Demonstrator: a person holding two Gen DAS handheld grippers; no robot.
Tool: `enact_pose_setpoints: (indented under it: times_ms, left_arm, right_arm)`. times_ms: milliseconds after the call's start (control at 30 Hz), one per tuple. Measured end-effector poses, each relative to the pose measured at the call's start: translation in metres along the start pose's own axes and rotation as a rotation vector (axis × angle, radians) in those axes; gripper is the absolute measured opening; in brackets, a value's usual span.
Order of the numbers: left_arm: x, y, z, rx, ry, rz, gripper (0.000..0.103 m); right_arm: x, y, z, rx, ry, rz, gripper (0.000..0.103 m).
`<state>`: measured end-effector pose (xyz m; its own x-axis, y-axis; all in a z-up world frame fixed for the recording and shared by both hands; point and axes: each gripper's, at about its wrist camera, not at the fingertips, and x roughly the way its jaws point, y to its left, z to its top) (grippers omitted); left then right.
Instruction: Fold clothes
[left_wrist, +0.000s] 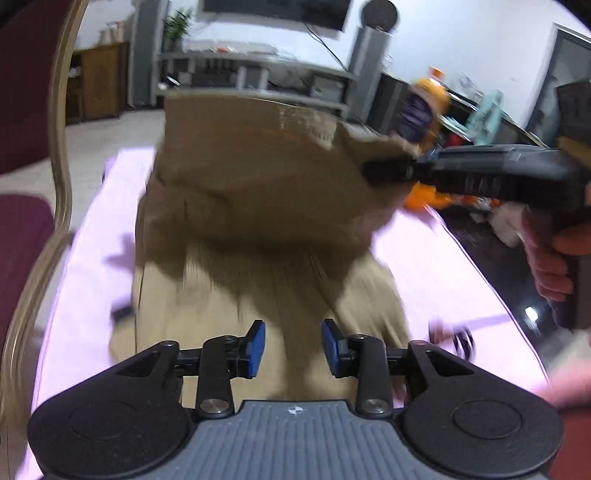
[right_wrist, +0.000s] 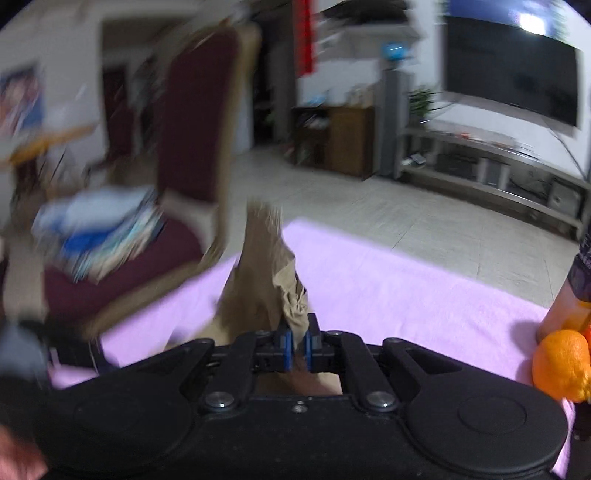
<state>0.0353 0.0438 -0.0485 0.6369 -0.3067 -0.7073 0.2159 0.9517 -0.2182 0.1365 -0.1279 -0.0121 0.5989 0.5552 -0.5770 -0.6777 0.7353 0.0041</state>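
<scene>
A tan garment (left_wrist: 258, 192) hangs lifted over the pink-covered table (left_wrist: 436, 266), its lower part resting on the cloth. My left gripper (left_wrist: 293, 347) is open and empty just above the garment's near end. My right gripper (left_wrist: 391, 168) reaches in from the right in the left wrist view and pinches the garment's raised upper corner. In the right wrist view my right gripper (right_wrist: 298, 345) is shut on a bunched fold of the tan garment (right_wrist: 266, 273), which trails away across the pink cloth (right_wrist: 388, 295). Both views are motion-blurred.
A maroon chair (left_wrist: 26, 229) stands at the table's left; in the right wrist view the chair (right_wrist: 192, 122) holds a blue-white pile (right_wrist: 99, 236). Oranges (right_wrist: 561, 362) and an orange bottle (left_wrist: 424, 107) sit at the table's right end. A TV stand lies beyond.
</scene>
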Motion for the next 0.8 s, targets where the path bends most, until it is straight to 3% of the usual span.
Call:
enact_pose_setpoints:
  times_ms: [100, 167, 300, 400, 500, 633, 767, 800]
  left_arm:
    - [-0.023, 0.005, -0.040, -0.014, 0.093, -0.088, 0.037]
    - [-0.029, 0.006, -0.057, -0.011, 0.126, -0.084, 0.038]
    - [-0.045, 0.008, -0.059, -0.016, 0.069, -0.035, 0.038]
    - [-0.054, 0.019, -0.044, -0.038, -0.018, 0.000, 0.044]
    - [-0.060, 0.034, -0.026, -0.064, -0.102, 0.042, 0.048]
    - [-0.037, 0.080, 0.013, -0.203, -0.107, 0.103, 0.052]
    - [-0.019, 0.110, 0.010, -0.369, -0.080, 0.071, 0.049]
    - [-0.015, 0.117, 0.007, -0.406, -0.075, 0.061, 0.048]
  right_arm:
    - [-0.005, 0.044, -0.043, -0.132, 0.158, 0.001, 0.007]
    - [-0.001, 0.062, -0.072, -0.208, 0.287, -0.011, 0.009]
    - [-0.018, 0.064, -0.088, -0.120, 0.333, -0.011, 0.017]
    - [-0.044, 0.046, -0.080, 0.065, 0.202, 0.021, 0.045]
    - [-0.059, 0.019, -0.081, 0.311, 0.053, 0.041, 0.055]
    - [-0.047, -0.015, -0.100, 0.629, 0.034, 0.090, 0.057]
    - [-0.035, -0.048, -0.120, 0.947, 0.015, 0.140, 0.057]
    - [-0.033, -0.050, -0.123, 0.966, 0.022, 0.121, 0.057]
